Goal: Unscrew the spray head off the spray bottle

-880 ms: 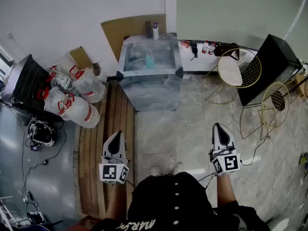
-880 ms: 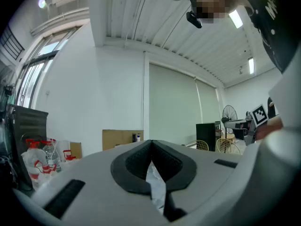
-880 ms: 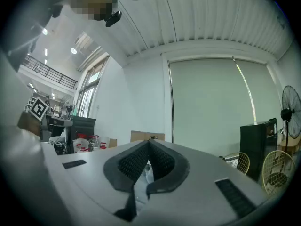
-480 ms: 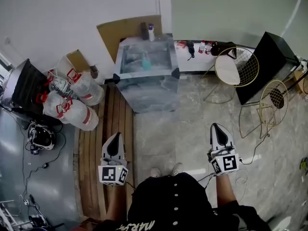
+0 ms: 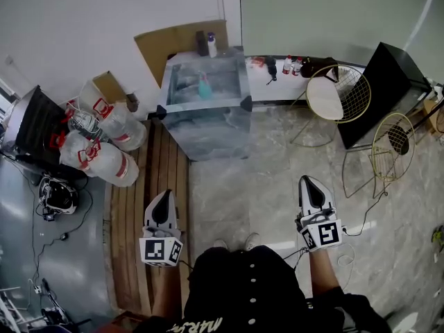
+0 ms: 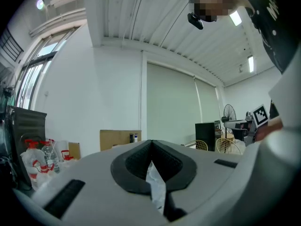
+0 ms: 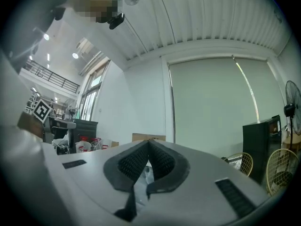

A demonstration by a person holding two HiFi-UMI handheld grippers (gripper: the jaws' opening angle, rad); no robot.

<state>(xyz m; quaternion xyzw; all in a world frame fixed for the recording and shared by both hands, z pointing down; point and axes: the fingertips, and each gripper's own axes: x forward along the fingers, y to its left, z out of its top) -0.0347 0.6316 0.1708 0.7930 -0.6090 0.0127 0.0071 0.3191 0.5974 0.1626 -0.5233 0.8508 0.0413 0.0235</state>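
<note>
The spray bottle (image 5: 205, 87) is small and far off, a teal fleck standing on the marbled table (image 5: 208, 127), and its head is too tiny to make out from the head view. In both gripper views the gripper's own body covers the table top, so the bottle is hidden there. The arms of the person (image 5: 243, 290) are cut off at the bottom edge.

Left gripper (image 5: 166, 194): jaws pressed together, nothing between them. Right gripper (image 5: 308, 180): the same, closed and empty. Both hang well apart from the table.

Now the count: two grippers, one teal bottle on the table, two more bottles (image 5: 211, 45) against the cardboard sheet (image 5: 173, 44) behind it, and two gold wire chairs (image 5: 340, 96). The clear water jugs (image 5: 111, 141) at left overlap in a heap, so their number is unclear.
</note>
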